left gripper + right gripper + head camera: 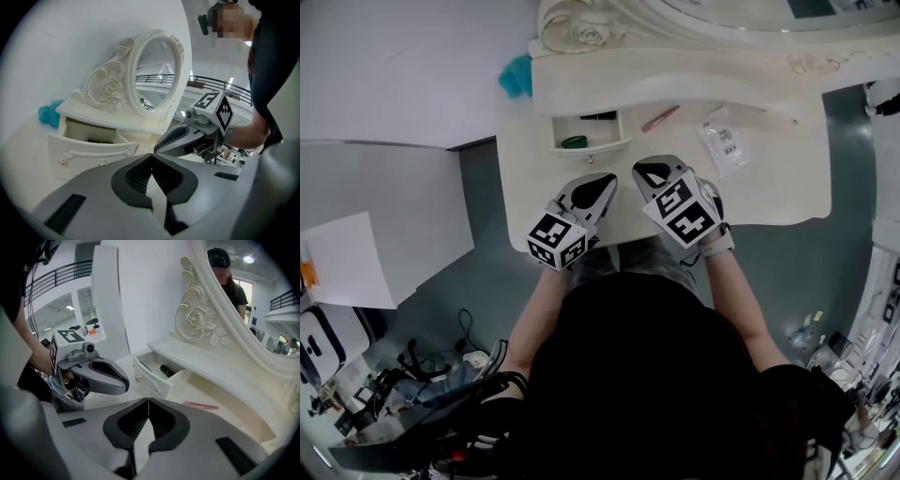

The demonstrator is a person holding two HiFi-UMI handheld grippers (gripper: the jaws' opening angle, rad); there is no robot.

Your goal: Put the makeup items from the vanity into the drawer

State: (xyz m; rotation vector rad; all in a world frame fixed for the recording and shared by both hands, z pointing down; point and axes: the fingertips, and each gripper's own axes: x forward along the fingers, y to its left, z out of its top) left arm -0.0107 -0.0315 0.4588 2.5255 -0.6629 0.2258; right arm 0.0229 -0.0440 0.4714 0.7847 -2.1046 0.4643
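Open drawer (592,145) at table (769,202) back-left holds green item (574,142) & black item (598,115). L gripper (605,180) & R gripper (645,172) side by side near front edge, both jaws closed, empty. Pink makeup stick (660,118) at back-centre; packet (721,141) toward right edge.

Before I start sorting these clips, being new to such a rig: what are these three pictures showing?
A person holds a tool in each hand: the left hand-held gripper and the right hand-held gripper. One picture looks down from a head camera; the other two come from cameras riding on each tool. On the white vanity lie a pink stick and a clear packet; the small drawer stands open with items inside. Both tools are shut and hold nothing.
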